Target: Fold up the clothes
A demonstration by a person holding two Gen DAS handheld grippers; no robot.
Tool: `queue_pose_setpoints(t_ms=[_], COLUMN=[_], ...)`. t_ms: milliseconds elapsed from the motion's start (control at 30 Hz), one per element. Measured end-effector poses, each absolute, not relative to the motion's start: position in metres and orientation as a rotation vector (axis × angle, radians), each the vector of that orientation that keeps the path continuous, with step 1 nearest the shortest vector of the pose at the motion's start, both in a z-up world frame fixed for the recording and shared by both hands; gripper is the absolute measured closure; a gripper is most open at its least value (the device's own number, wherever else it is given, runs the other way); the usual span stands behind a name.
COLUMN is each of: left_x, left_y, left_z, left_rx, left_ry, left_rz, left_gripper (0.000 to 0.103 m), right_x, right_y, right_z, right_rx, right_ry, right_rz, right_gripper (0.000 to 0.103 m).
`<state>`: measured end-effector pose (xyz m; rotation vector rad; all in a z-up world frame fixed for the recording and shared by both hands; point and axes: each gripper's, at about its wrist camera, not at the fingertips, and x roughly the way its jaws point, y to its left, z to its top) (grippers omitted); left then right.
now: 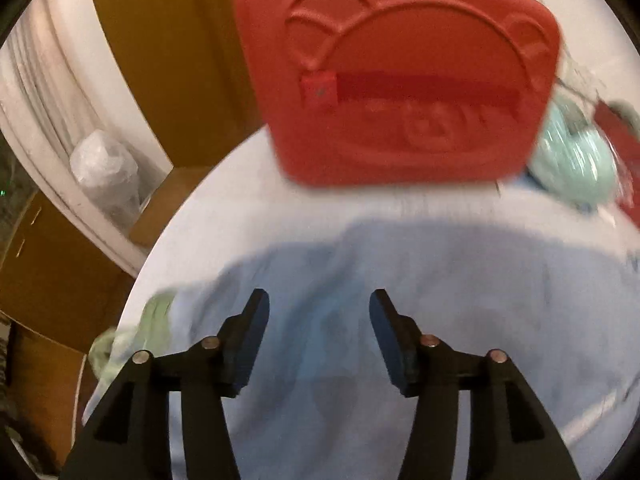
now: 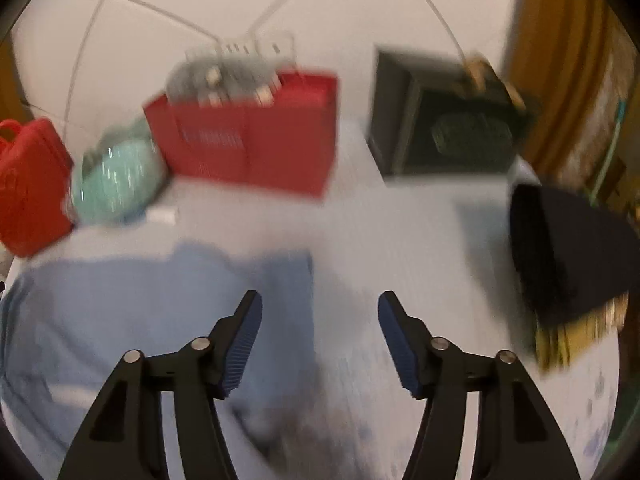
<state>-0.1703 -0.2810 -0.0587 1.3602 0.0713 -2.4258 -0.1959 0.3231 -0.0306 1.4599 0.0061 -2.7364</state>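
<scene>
Above the table (image 2: 400,216) we see both grippers apart w/ nothing between the pads: left gripper (image 1: 319,304) and right gripper (image 2: 320,304), jaws roughly half spread. Light blue garment (image 1: 400,288) lies flat beneath them on the white cloth. Beyond it: red case (image 1: 400,72), red bag (image 2: 256,140), teal bundle (image 2: 116,180), dark box (image 2: 444,128). Frames blurred.

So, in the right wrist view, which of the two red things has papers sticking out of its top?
The red bag, standing right of the teal bundle. The red case, at the left edge, is closed, with a handle on top.
</scene>
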Motion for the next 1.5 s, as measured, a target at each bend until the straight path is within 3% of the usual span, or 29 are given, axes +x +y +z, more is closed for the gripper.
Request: queue_pose_setpoints(t_ms=[233,400,733,767,800,833,867,967,1167,1233,1300,1400,1467,1500], left_x=[-0.073,-0.035,-0.006,-0.005,-0.004,-0.003,-0.003,-0.004,0.028,0.035,0.040,0.040,0.039,0.038], left_y=[-0.288,-0.301,-0.332,-0.332,-0.330,-0.328,-0.327,-0.322,-0.321,-0.324,-0.326,-0.325,-0.322,-0.321], left_z=[-0.090,-0.093,-0.108,-0.113,-0.118,-0.118,-0.117,-0.114,-0.108,-0.113,-0.115,-0.111,-0.101,-0.094], left_rx=[1.524,1.546,1.584,1.599,1.611,1.598,1.603,1.628,1.650,1.663,1.665,1.670,1.654,1.634], left_ry=[-0.020,0.055,0.121,0.109,0.092,0.101,0.112,0.087,0.084,0.080,0.088,0.072,0.064,0.062], left_rz=[-2.327,-2.273,-2.210,-2.200,-2.192,-2.213,-2.218,-2.191,-2.172,-2.147,-2.134,-2.123,-2.147,-2.164], left_gripper=[0.045,0.045,0.042,0.044,0.048,0.064,0.081,0.092,0.093,0.093,0.093,0.090,0.090,0.090], right_x=[-0.088,-0.058,-0.054,-0.056,-0.059,-0.059,-0.060,-0.060,0.004,0.029,0.050,0.075,0.079,0.078], right_y=[0.382,0.397,0.383,0.376,0.364,0.356,0.348,0.338,0.378,0.385,0.388,0.400,0.410,0.416], right_z=[-0.080,-0.106,-0.135,-0.135,-0.134,-0.133,-0.131,-0.104,-0.011,-0.017,-0.051,-0.093,-0.097,-0.095], right_rx=[1.745,1.817,1.855,1.857,1.863,1.859,1.851,1.729,1.512,1.605,1.803,2.015,2.019,2.004], right_ry=[-0.232,-0.366,-0.358,-0.288,-0.150,-0.059,0.019,0.081,-0.093,-0.127,-0.151,-0.212,-0.259,-0.275], right_rz=[-2.638,-2.584,-2.569,-2.571,-2.584,-2.592,-2.596,-2.674,-2.806,-2.745,-2.635,-2.506,-2.530,-2.557], right_gripper=[0.032,0.030,0.029,0.039,0.064,0.075,0.100,0.101,0.101,0.100,0.089,0.086,0.085,0.080])
